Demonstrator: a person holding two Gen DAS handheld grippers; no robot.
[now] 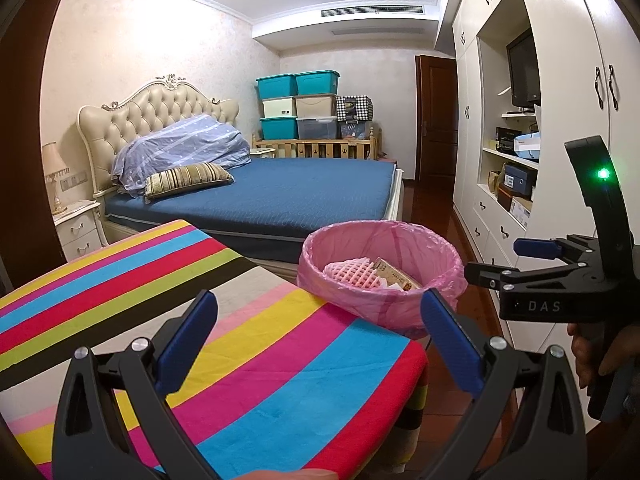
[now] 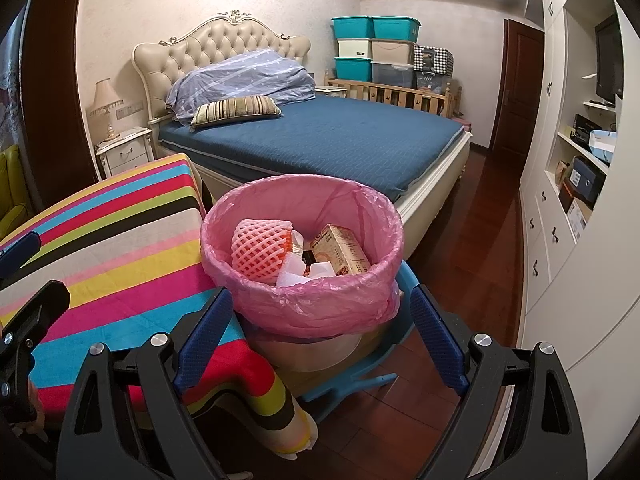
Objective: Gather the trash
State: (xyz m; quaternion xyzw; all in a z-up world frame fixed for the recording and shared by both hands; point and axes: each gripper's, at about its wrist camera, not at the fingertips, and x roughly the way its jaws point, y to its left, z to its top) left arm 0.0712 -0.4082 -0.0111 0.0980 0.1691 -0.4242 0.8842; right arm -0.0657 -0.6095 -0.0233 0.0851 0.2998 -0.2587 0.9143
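A bin lined with a pink bag stands just right of the striped table, on a blue plastic stool. Inside lie a pink foam fruit net, a brown carton and white scraps. My right gripper is open and empty, just in front of the bin's near rim. My left gripper is open and empty above the table's striped cloth, with the bin ahead to the right. The right gripper shows at that view's right edge, held by a hand.
A bed with a blue cover lies behind the bin. White wardrobes and shelves line the right wall over a dark wood floor. Storage boxes are stacked at the back. A nightstand with a lamp stands left.
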